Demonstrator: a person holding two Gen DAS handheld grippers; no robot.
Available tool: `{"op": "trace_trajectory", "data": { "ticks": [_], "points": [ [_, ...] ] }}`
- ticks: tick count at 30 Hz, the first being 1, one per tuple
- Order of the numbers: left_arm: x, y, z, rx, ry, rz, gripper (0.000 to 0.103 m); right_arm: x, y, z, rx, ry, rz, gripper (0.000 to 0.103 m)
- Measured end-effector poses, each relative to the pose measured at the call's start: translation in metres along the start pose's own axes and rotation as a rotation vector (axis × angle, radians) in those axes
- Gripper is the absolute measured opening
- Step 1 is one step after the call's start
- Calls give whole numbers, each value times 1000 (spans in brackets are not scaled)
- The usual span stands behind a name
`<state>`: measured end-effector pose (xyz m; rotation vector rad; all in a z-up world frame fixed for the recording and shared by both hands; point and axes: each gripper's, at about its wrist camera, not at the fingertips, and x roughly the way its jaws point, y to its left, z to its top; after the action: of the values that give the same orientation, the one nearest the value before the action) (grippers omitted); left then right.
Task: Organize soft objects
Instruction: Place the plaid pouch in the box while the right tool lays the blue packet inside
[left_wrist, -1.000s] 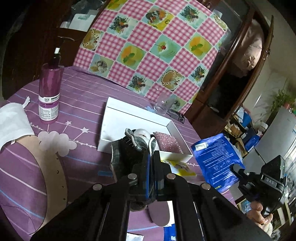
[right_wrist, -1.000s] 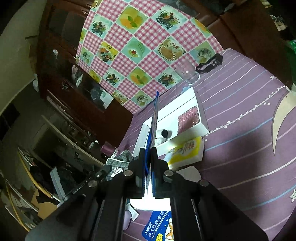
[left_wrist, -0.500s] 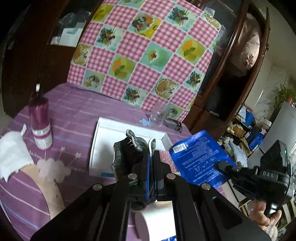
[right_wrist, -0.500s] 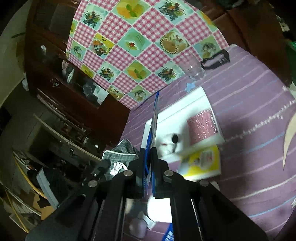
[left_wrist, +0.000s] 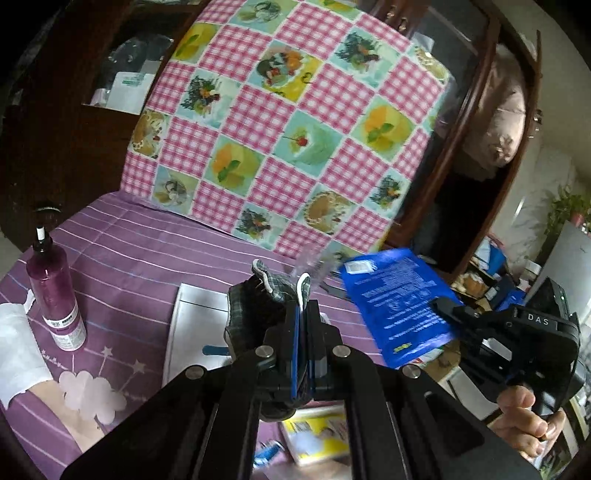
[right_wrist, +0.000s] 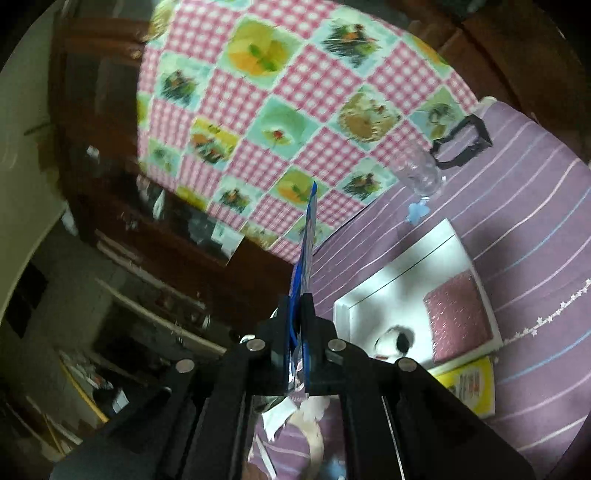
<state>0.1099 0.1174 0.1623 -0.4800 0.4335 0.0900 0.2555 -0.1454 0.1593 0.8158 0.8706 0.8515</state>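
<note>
Left gripper (left_wrist: 303, 314) clamps soft plaid cloth (left_wrist: 255, 306) | right gripper (right_wrist: 295, 310) pinches flat glossy blue packet (right_wrist: 306, 243) | white rectangular tray (right_wrist: 402, 273) on striped purple cloth (right_wrist: 535, 229)

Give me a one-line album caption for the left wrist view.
Left tongs shut on a plaid cloth above the white tray, right tongs holding a blue packet.

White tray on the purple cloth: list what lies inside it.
In the white tray lie a pink glittery pad and a white-and-black soft item. The right gripper covers the tray's near corner.
</note>
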Motion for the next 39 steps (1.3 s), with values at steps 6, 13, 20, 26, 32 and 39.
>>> {"op": "trace_trajectory", "data": {
  "ticks": [6, 13, 20, 26, 32, 39],
  "points": [
    [51, 23, -13, 30, 91, 150, 2, 31, -29, 0, -83, 12, -81, 6],
    [84, 50, -34, 2, 198, 181, 2, 57, -49, -8, -169, 46, -278, 6],
    [99, 50, -45, 85, 298, 339, 2, 79, -68, -16, -206, 126, -387, 6],
    [106, 39, -53, 169, 369, 409, 2, 102, -66, -31, -244, 209, -390, 6],
    [104, 41, -49, 134, 401, 421, 2, 127, -63, -48, -281, 282, -393, 6],
    [106, 44, -51, 132, 378, 498, 2, 147, -57, -64, -305, 354, -369, 6]
  ]
}}
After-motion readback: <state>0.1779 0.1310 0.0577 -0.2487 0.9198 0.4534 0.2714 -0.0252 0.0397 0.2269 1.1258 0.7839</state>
